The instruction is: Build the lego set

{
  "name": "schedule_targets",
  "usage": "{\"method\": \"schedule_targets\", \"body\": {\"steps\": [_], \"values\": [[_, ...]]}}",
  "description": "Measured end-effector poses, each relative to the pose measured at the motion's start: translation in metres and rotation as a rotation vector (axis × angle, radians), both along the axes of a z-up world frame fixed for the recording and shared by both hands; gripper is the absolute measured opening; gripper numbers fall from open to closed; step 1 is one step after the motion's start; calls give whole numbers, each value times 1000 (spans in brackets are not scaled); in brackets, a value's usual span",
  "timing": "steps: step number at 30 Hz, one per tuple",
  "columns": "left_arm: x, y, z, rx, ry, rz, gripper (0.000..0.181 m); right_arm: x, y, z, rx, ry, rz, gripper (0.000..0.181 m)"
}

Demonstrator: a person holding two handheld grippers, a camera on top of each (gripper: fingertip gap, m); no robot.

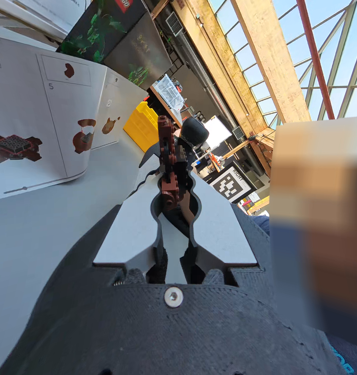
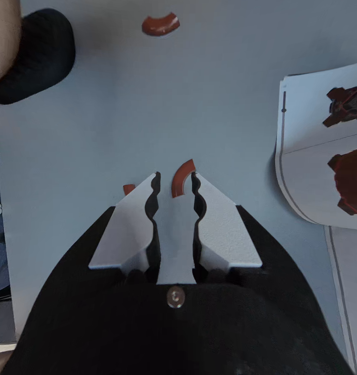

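Observation:
My left gripper (image 1: 172, 176) is shut on a brown and black lego assembly (image 1: 167, 146) and holds it edge-on above the grey table (image 1: 41, 233). My right gripper (image 2: 175, 174) is open and points down at the table (image 2: 112, 121). A curved brown tile (image 2: 181, 180) lies between its fingertips, close against the right one. A second curved brown piece (image 2: 160, 25) lies farther ahead. A third brown piece (image 2: 129, 188) is partly hidden behind the left finger. The right gripper also shows in the left wrist view (image 1: 232, 182), beyond the assembly.
The open instruction booklet (image 1: 51, 121) stands at the left; it also shows at the right edge of the right wrist view (image 2: 315, 152). The black lego box (image 1: 112, 36) and a yellow bin (image 1: 141, 125) stand behind it. A black-sleeved arm (image 2: 35, 56) is at the upper left. The tips of one gripper are about 15 cm away from the tips of the other.

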State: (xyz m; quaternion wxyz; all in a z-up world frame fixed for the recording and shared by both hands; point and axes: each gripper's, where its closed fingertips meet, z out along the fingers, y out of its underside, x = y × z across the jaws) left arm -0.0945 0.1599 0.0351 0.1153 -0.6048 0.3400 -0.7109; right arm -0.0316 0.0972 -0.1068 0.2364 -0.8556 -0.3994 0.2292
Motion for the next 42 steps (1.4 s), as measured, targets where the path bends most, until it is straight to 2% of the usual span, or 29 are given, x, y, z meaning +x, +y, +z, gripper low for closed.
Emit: {"method": "schedule_targets", "body": {"steps": [4, 7, 9, 11, 13, 15, 16, 20, 24, 31, 34, 37, 39, 42], "values": [[-4, 5, -9, -27, 50, 4, 17, -1, -4, -42, -147, -208, -63, 34], [-3, 3, -10, -44, 54, -11, 17, -5, -1, -45, -123, -258, -64, 21], [-2, 1, -10, -43, 52, -21, 17, -10, -2, -46, -59, -302, 26, 15], [-3, -1, -9, -42, 53, -32, 17, -23, -17, -45, 35, -320, 248, 15], [-5, -1, -7, -41, 50, -36, 17, -35, -26, -42, 217, -348, 452, 16], [-7, 0, -5, -42, 40, -32, 17, -42, -19, -35, 401, -390, 510, 19], [-8, 0, -3, -43, 35, -31, 17, -40, -16, -33, 405, -412, 487, 24], [-12, -1, 4, -42, 13, -33, 17, -26, -10, -19, 285, -389, 308, 23], [-16, -1, 11, -24, 4, -26, 17, -2, -12, -11, 78, -398, 44, 20], [-25, 4, 19, -14, -3, 12, 17, -43, -23, 0, -262, -79, -275, 16], [-31, 7, 25, -1, -16, 39, 17, -39, -35, -13, -331, -128, -359, 29], [-36, 10, 31, -4, -37, 55, 17, -54, -41, -17, -396, -5, -426, 33], [-35, 15, 27, 11, -10, 88, 17, -54, -43, -24, -405, 9, -487, 45], [-34, 12, 29, 37, -6, 88, 17, -57, -44, -29, -379, 12, -530, 47]]}}
